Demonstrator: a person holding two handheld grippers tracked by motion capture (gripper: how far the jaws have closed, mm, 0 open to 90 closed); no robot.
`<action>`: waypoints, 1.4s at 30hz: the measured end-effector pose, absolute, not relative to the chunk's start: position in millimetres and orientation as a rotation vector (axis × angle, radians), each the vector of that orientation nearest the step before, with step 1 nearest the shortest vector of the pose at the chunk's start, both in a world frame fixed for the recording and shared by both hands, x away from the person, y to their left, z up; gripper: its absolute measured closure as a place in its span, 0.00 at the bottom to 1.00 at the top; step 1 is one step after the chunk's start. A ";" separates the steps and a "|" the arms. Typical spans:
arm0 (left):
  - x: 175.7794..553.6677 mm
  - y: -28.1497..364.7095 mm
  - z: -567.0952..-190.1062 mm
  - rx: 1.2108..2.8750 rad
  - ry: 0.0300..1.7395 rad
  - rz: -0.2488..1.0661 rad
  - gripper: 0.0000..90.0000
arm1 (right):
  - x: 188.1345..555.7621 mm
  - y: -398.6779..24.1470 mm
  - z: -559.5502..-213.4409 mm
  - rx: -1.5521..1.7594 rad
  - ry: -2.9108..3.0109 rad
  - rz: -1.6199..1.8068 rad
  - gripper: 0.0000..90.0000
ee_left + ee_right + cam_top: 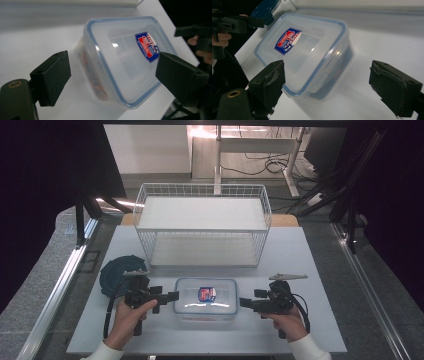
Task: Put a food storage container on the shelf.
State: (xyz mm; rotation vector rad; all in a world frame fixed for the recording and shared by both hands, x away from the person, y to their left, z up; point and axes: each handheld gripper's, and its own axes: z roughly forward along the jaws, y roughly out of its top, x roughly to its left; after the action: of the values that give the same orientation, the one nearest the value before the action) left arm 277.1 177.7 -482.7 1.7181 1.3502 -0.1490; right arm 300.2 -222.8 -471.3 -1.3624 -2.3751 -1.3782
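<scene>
1. A clear rectangular plastic food container with a blue-rimmed snap lid and a red-and-blue label point(205, 298) sits flat on the white desk point(90, 320), near the person's edge, in front of the white wire two-tier shelf basket point(202, 224).
2. The left claw point(174, 295) points at the container's left end with its jaws spread wide and nothing between them; in the left gripper view the container point(125, 60) lies ahead of the pads, not touched.
3. The right claw point(243, 302) faces the container's right end, likewise released, jaws wide and empty; in the right gripper view the container point(304, 50) lies just beyond the left pad, apart from it.
4. The work looks like a two-sided approach to the container, probably to lift it or work its lid latches.
5. Risk: the container is broad and smooth, so a claw closing across a rounded corner would likely slide off or spin the container on the desk.
6. Risk: if one claw arrives before the other, it may push the light container sideways towards the other hand or off line.
7. Risk: a pinch on the lid rim alone could pop a latch rather than carry the container.
8. A dark blue round plate-like disc point(116, 275) lies close behind the left hand point(131, 312); the left claw's trailing cable could snag or drag it.
</scene>
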 end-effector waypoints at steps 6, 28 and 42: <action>286.2 169.2 -492.9 1.734 1.360 -0.214 0.12 | 303.5 -211.4 -480.0 -1.359 -2.334 -1.344 0.12; 291.9 158.0 -521.7 1.717 1.382 -0.419 0.17 | 317.5 -190.5 -508.9 -1.416 -2.134 -1.245 0.22; 278.6 165.8 -510.9 1.676 1.402 -0.360 0.37 | 313.1 -201.5 -503.5 -1.515 -1.999 -1.260 0.44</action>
State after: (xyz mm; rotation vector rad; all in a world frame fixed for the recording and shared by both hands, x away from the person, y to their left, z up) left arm 278.6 165.8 -510.9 1.6761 1.4017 -0.3601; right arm 313.1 -201.5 -503.5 -1.5151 -1.9994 -1.2597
